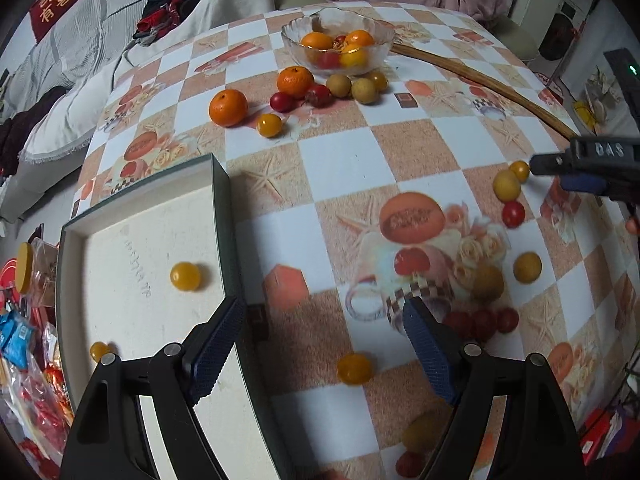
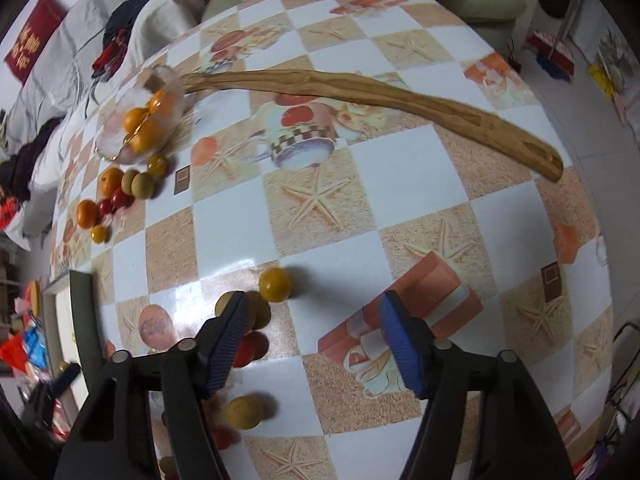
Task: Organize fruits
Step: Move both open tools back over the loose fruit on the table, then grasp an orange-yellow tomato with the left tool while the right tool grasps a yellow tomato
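Currently both the left gripper [image 1: 324, 344] and right gripper [image 2: 312, 340] hover spread wide, empty, over scattered fruit.

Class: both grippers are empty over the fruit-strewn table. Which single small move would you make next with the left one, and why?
Probably lower the left gripper onto the yellow tomato lying between its open jaws. Two yellow tomatoes already sit in the tray alongside, so this one likely goes there next.
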Tool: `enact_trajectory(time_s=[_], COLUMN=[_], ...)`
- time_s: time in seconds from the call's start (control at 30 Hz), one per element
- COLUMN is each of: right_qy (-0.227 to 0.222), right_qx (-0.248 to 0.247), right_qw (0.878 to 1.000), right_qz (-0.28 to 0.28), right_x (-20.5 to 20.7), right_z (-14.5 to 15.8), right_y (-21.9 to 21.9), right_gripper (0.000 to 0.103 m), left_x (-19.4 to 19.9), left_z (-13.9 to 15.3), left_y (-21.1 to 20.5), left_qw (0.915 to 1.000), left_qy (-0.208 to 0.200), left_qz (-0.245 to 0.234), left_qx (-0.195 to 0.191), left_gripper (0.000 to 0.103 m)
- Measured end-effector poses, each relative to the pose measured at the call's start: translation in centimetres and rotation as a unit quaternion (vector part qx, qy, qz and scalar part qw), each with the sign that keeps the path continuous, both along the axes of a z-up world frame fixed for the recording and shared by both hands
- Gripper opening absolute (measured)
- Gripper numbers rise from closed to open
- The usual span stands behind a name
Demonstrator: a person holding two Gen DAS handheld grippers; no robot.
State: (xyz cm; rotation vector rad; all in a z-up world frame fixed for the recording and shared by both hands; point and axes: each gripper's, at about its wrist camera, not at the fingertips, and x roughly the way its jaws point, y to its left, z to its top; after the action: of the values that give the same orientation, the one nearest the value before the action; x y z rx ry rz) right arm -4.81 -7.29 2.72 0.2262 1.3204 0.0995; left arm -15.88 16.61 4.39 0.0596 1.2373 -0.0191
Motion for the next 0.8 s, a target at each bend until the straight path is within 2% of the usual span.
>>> enact_trajectory(time_s=[0.13, 0.4, 0.47, 0.53, 0.57, 0.6, 0.67, 0.73, 0.8], right_qy=[0.007, 0.009, 0.01, 0.012, 0.013, 0.014, 0.012, 0.01, 0.006], right_qx=[0.012, 0.014, 0.012, 0.007, 0.008, 0.01, 0.01, 0.016, 0.02], right_qw=[1.0, 0.999, 0.999, 0.998, 0.998, 0.998, 0.998, 0.998, 0.998], right_qz=[0.004, 0.041, 0.049, 0.056, 0.058, 0.057, 0.054, 0.053, 0.057], right_x=[0.9, 1.5, 1.4, 1.3, 1.3, 1.3, 1.2, 1.0, 0.8], right_z=[-0.8, -1.4, -1.4, -1.5, -1.5, -1.5, -1.5, -1.4, -1.0], right_y=[0.3, 2.8, 3.2, 3.5, 3.5, 3.4, 3.3, 3.2, 3.2], right_gripper=[0.063, 0.055, 0.042, 0.03, 0.022, 0.022, 0.022, 0.022, 0.022], left_x=[-0.6, -0.9, -0.9, -0.9, -0.9, -1.0, -1.0, -1.0, -0.9], left_z=[-1.0, -2.9, -3.3, -3.3, -3.3, -3.3, -3.1, -3.0, -3.0], left_y=[-1.0, -1.4, -1.5, -1.2, -1.2, -1.2, -1.5, -1.5, -0.7], left_qw=[0.9998, 0.9993, 0.9991, 0.9993, 0.9993, 0.9992, 0.9992, 0.9989, 0.9977], left_qy=[0.01, 0.031, 0.037, 0.038, 0.038, 0.038, 0.036, 0.038, 0.042], left_qz=[-0.018, -0.014, -0.012, -0.004, -0.001, -0.002, -0.009, -0.011, 0.004], left_qx=[0.005, 0.017, 0.018, 0.006, -0.001, -0.011, -0.016, -0.025, -0.054], left_gripper=[0.083, 0.082, 0.071, 0.067, 0.06, 0.055, 0.035, 0.029, 0.028])
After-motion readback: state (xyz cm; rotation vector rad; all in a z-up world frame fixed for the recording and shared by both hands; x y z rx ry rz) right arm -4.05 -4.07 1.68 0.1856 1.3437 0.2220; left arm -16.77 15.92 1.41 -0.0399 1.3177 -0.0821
